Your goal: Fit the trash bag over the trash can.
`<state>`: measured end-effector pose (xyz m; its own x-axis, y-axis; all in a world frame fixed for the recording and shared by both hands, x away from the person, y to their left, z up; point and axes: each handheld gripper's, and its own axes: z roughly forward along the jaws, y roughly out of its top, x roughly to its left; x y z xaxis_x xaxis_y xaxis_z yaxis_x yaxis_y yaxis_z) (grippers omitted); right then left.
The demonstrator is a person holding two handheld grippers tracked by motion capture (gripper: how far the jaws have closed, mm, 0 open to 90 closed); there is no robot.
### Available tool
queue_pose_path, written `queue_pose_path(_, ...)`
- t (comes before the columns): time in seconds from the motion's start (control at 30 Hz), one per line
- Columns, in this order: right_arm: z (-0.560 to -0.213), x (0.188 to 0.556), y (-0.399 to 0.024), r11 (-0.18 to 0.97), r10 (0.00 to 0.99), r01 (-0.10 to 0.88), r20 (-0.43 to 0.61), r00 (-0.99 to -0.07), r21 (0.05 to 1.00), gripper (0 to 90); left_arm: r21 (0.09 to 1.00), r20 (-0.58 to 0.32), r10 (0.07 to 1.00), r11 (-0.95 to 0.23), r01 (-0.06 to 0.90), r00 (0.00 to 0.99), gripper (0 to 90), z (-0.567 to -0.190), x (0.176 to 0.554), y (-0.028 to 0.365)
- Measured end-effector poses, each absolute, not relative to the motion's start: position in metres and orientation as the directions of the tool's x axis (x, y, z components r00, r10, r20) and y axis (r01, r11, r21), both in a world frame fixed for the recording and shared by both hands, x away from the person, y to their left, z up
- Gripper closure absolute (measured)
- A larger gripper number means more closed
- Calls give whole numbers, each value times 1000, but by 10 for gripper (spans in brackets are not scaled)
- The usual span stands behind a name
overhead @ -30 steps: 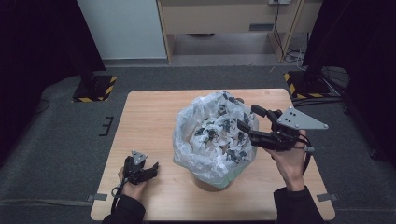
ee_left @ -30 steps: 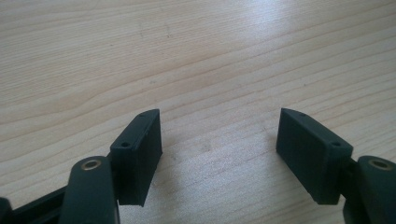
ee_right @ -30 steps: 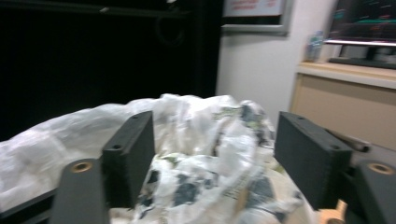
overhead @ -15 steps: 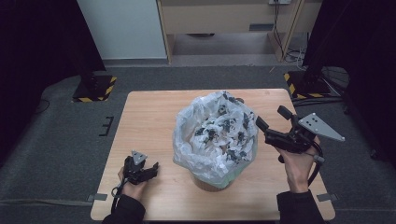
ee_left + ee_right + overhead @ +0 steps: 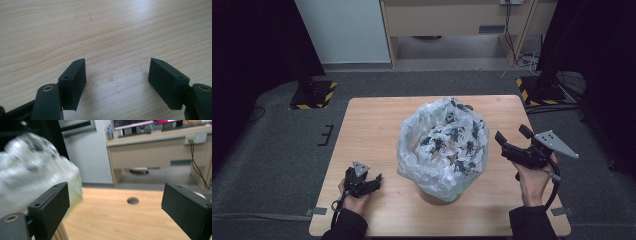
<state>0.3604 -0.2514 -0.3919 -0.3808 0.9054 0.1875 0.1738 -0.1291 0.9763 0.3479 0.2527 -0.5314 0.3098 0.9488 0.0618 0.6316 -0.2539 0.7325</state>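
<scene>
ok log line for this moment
left tool: open, empty, on table | right tool: just opened, empty, beside plastic bag

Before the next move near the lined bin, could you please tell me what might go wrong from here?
1. The plastic liner bulges loosely past the bin rim; the open right gripper, close beside it, could snag it rather than grip cleanly.
2. The bin looks narrow under a wide liner, so a sideways pull might tip it.
3. The left gripper rests open on the table, far from the bin, so nothing steadies it.
</scene>
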Motion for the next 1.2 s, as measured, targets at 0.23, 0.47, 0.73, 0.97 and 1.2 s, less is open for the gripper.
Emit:
queue_pose_path(0.23, -417, 366, -256, -96, 918, 259, 185, -350, 961, 77, 732, 62, 949, -254, 632, 310, 297, -531, 348, 253)
queue_pose_path(0.47, -451, 369, -250, -3, 926, 380, 146, -347, 925, 74, 729, 64, 948, -258, 634, 312, 288, -531, 348, 253)
queue_pose_path(0.73, -478, 367, -256, 58, 930, 471, 124, -346, 880, 70, 728, 63, 949, -256, 636, 310, 266, -531, 348, 254)
queue_pose_path(0.97, -489, 366, -262, 115, 935, 525, 87, -345, 843, 56, 721, 72, 946, -267, 639, 315, 230, -531, 347, 254)
queue_pose_path(1.2, -504, 363, -279, 166, 946, 598, 45, -321, 784, 52, 708, 48, 945, -261, 656, 325, 173, -531, 346, 256)
